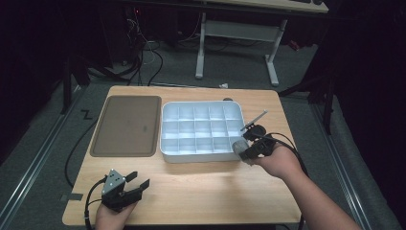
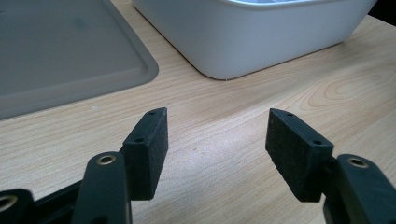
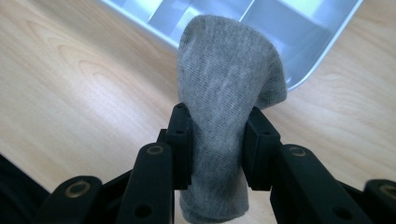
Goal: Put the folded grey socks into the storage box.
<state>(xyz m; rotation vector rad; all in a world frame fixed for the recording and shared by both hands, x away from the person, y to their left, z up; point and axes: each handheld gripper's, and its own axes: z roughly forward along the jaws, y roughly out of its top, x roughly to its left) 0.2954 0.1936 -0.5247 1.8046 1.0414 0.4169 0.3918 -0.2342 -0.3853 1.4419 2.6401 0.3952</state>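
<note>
Basically a soft one: the sock (image 3: 224, 93), rolled or folded into a thick bundle, should be light and squashy, with no stiffness to speak of. Knit fabric looks grippy, not slippery, and nothing about it is fragile. Best hold is across the middle of the bundle, where the layers are thickest; a pinch near a loose end would likely let it unroll or droop.

Right gripper (image 3: 217, 144) is clamped on the sock, pads pressing its two sides partway up, the rounded top standing above the jaws and a stub hanging below. In the high view the right gripper (image 1: 251, 146) holds it at the bin's (image 1: 165, 143) near right corner, over the worktop's (image 1: 201, 191) right half, seemingly just clear of the surface.

Look: plain heather grey, fine rib knit, no pattern or logo visible. Top end domed and smooth, slight fold on one side.

Bin is white with a grid of compartments, all apparently bare. Brown tray (image 1: 125, 125) lies just left of it.

Left gripper (image 1: 134, 184) rests near the worktop's near left corner, jaws apart with nothing between them.
</note>
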